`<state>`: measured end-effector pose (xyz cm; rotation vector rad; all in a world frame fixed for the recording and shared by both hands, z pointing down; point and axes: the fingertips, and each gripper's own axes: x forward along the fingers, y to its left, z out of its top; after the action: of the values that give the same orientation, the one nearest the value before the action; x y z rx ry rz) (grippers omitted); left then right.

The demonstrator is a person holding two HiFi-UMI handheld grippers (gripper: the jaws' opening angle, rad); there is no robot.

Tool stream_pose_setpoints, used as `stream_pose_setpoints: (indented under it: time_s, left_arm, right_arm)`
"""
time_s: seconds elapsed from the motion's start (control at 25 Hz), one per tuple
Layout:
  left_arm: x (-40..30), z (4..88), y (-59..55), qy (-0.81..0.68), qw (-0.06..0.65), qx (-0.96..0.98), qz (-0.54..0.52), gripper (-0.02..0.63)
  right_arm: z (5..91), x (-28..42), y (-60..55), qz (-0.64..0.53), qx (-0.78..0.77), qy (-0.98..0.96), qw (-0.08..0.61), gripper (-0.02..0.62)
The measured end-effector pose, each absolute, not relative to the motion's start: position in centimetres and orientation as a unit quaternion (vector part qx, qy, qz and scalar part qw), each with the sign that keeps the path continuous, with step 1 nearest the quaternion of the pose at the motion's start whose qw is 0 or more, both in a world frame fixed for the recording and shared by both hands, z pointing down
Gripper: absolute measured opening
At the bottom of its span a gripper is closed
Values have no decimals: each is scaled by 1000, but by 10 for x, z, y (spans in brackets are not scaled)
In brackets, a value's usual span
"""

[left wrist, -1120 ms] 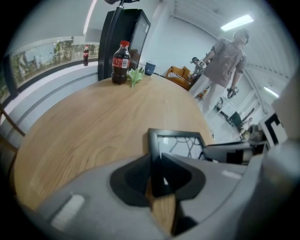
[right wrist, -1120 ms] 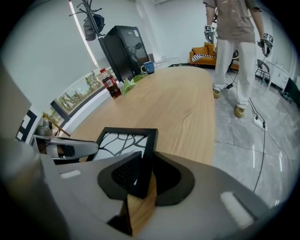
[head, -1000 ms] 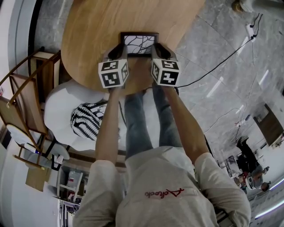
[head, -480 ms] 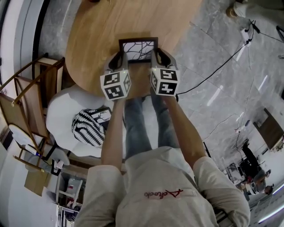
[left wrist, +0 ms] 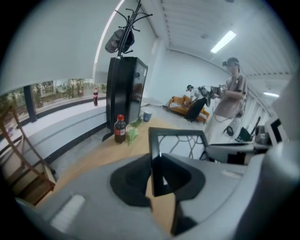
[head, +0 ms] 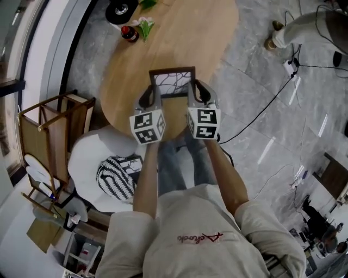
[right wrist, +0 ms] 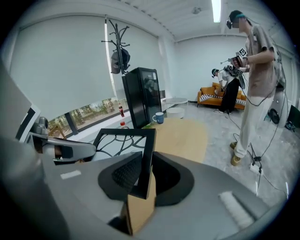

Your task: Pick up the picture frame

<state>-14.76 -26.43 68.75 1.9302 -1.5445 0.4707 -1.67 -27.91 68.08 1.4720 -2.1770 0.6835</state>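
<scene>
Picture frame (head: pixel 172 82) clamped at side edges.

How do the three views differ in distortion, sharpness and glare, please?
Head view: wide-angle bowing toward the edges, light streaks glaring on the floor. Left gripper view: dark round vignette, picture frame slightly soft. Right gripper view: same vignette, ceiling light blown out, frame crisp.

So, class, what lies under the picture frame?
The wooden table, below the picture frame held by the left gripper and right gripper. The patch directly beneath is covered.
</scene>
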Motion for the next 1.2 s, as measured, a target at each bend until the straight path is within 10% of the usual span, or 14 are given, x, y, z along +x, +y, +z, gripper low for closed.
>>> stream_pose_setpoints:
  time_s: [1.2]
  left_arm:
    - [-130,354,-290,-626,156,760,75,71]
  right_arm:
    - [350,-2,-313,110,519,-842,103,77]
